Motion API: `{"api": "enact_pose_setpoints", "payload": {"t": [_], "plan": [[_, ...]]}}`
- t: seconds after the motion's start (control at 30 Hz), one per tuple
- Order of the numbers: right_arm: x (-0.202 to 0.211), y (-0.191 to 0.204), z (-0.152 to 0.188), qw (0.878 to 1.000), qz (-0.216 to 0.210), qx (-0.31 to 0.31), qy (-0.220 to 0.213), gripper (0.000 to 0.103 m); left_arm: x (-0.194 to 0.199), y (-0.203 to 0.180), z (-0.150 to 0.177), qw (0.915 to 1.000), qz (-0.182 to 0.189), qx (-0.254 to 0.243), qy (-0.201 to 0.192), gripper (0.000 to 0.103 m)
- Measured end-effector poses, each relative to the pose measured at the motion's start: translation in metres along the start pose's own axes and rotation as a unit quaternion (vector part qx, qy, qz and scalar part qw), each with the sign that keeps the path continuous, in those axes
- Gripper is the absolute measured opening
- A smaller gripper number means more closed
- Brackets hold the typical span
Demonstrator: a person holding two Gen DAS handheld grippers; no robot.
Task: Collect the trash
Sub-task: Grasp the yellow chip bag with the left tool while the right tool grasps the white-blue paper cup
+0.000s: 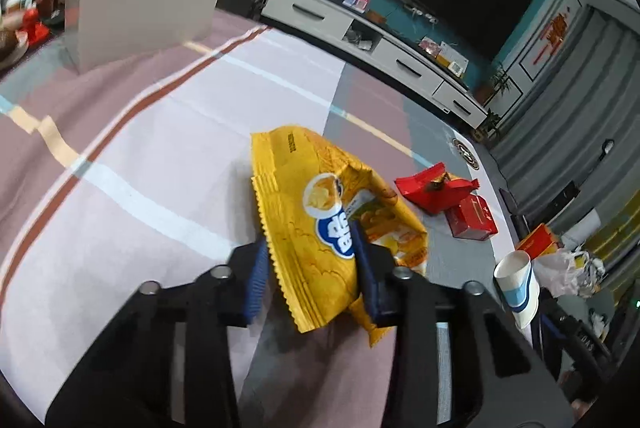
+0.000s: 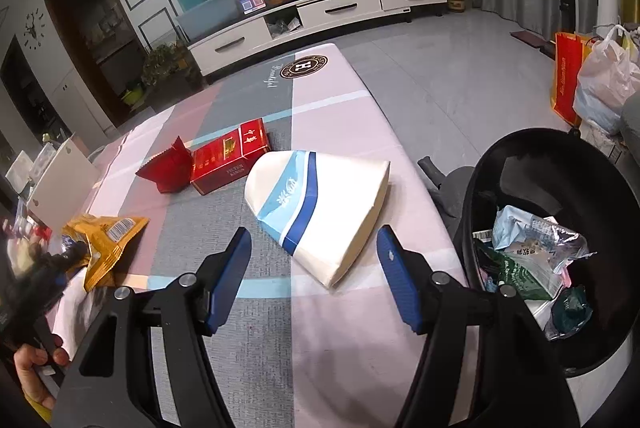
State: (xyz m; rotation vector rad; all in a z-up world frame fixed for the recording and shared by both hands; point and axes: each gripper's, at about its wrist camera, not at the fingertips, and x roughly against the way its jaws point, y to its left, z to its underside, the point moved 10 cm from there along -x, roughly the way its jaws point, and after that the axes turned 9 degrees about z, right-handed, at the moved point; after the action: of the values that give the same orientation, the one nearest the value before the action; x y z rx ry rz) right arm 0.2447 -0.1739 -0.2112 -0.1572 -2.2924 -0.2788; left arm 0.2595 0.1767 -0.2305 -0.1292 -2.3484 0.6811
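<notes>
Left wrist view shows the left tongs (image 1: 310, 270) closed on the yellow snack bag (image 1: 328, 228), which is held a little above the surface (image 1: 140, 148); the red wrapper (image 1: 430, 188) and the red cigarette box (image 1: 472, 218) lie beyond the bag, and the box touches the wrapper. Right wrist view shows the right tongs (image 2: 314, 278) wide open with nothing between them, and the flattened paper cup (image 2: 320, 204) lies on the surface just in front of them. Beside the cup, past the surface edge, stands the black trash bin (image 2: 600, 188) with packets inside.
</notes>
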Motion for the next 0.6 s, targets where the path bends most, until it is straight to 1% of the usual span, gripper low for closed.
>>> {"api": "enact_pose_setpoints", "payload": {"t": [0.03,0.07,0.13,0.17,0.2,0.27,0.3,0.4,0.47,0.53,0.6], "plan": [[0.0,0.0,0.0,1.0,0.001,0.003,-0.001,0.065,0.005,-0.005,0.0,0.9999,0.014,0.001,-0.001,0.023],[0.0,-0.001,-0.001,1.0,0.002,0.005,-0.002,0.065,0.01,-0.01,-0.001,0.9997,0.026,0.0,-0.004,0.021],[0.001,-0.001,-0.001,1.0,0.003,0.012,-0.004,0.065,0.022,-0.023,-0.002,0.9989,0.04,-0.02,-0.014,0.019],[0.002,-0.001,0.0,1.0,0.003,0.019,-0.005,0.066,0.026,-0.029,-0.002,0.9984,0.046,-0.028,-0.017,0.019],[0.002,0.0,0.0,1.0,0.004,0.029,-0.006,0.073,0.031,-0.037,0.0,0.9973,0.062,-0.037,-0.016,0.019],[0.005,0.004,-0.001,0.998,0.01,0.057,-0.016,0.08,0.035,-0.047,0.002,0.9957,0.08,-0.045,-0.013,0.019],[0.007,0.007,-0.002,0.997,0.013,0.072,-0.023,0.087,0.034,-0.053,0.004,0.9946,0.091,-0.049,-0.005,0.019],[0.013,0.018,-0.008,0.992,0.012,0.117,-0.049,0.096,0.028,-0.061,0.01,0.993,0.104,-0.055,0.01,0.02],[0.01,0.025,-0.015,0.986,0.016,0.152,-0.059,0.098,0.023,-0.067,0.015,0.9916,0.113,-0.057,0.023,0.02],[-0.001,0.029,-0.018,0.982,0.014,0.181,-0.044,0.099,0.018,-0.073,0.02,0.9896,0.128,-0.057,0.035,0.02],[-0.017,0.033,-0.017,0.976,0.017,0.217,-0.019,0.099,0.014,-0.079,0.025,0.9883,0.132,-0.062,0.043,0.02]]}}
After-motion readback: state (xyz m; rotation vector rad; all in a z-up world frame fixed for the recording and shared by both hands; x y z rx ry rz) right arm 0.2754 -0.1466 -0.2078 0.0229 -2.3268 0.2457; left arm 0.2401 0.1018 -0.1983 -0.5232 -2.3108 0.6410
